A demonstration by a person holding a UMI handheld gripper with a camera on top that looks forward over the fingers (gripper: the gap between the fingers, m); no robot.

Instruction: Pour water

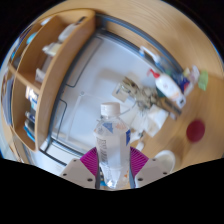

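Only the claw [113, 172] is seen of the rig. Two pale, whitish-grey fingers [78, 170] are shown, broad and angular at the base. A magenta pad [91, 160] is borne on each inner face. Cables, screws and markings cannot be made out.

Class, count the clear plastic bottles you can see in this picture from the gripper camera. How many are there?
1. The clear plastic bottle stands upright between the gripper fingers. Others may be hidden in the clutter beyond it.
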